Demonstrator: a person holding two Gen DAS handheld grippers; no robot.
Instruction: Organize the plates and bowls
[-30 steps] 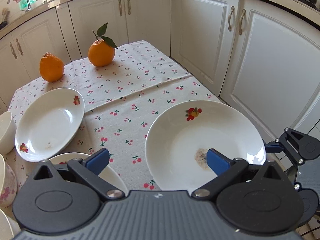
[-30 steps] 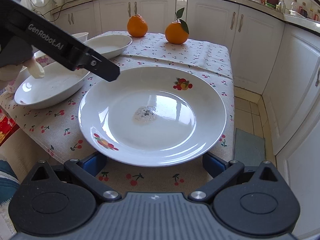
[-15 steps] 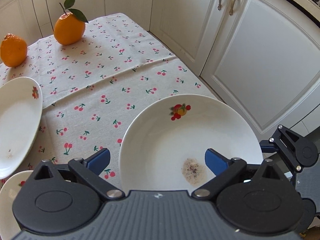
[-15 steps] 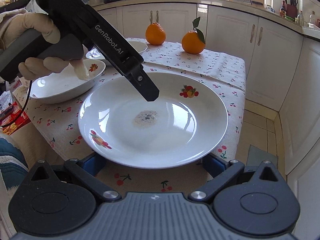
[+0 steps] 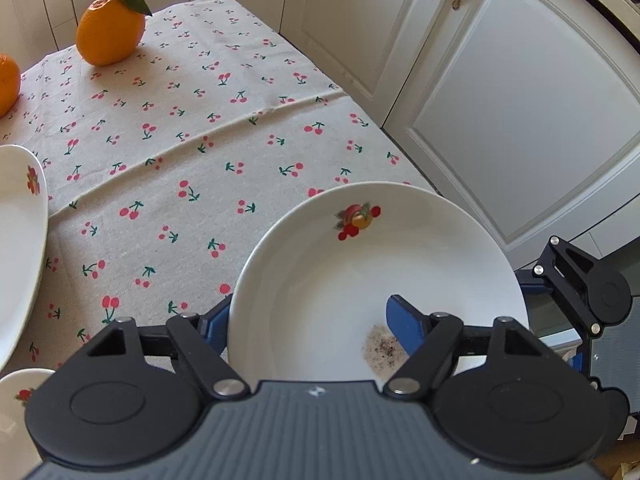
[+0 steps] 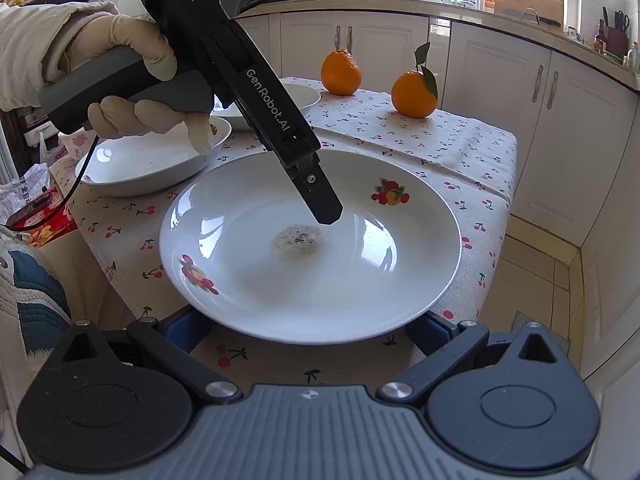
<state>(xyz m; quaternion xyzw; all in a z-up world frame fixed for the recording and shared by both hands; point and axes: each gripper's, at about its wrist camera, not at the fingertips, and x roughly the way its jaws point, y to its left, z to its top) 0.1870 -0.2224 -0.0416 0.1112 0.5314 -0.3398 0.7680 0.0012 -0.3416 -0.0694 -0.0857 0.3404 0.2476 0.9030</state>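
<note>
- Big white plate (image 6: 348,276): sits at the near corner of the table (image 6: 472,140), on the cherry-print cloth (image 5: 168,152). Fruit decals on the rim at 1 and 7 o'clock in right wrist view; a dried speckled stain (image 6: 296,242) at centre.
- Left claw (image 5: 316,320): spread wide and straddling the plate's rim. One blue finger (image 5: 404,326) is over the plate interior just beside the stain, the other is outside the rim at 9 o'clock. No contact that I can confirm.
- From the right wrist view the left claw (image 6: 326,210) comes in from 11 o'clock, its tip hovering just above the plate near the stain. A gloved hand (image 6: 132,80) grips its handle.
- Right claw (image 6: 308,328): spread, blue fingers low at either side of the plate's near edge, below the rim. Cannot tell if they touch the plate.
- Second white plate (image 6: 148,160) at 10 o'clock from the big one, near it but apart; same fruit decal. A third dish (image 6: 296,98) sits behind it, mostly hidden by the left claw body.
- Left wrist view: plate edge (image 5: 20,248) at 9 o'clock, small bowl rim (image 5: 20,392) at 8 o'clock, both cropped.
- Two oranges at the table's far end: one with leaf (image 6: 414,94) at 1 o'clock, plain one (image 6: 341,72) at 12 o'clock, well apart from the plates.
- White cabinets (image 6: 576,128) beyond the table, at 3 o'clock.
</note>
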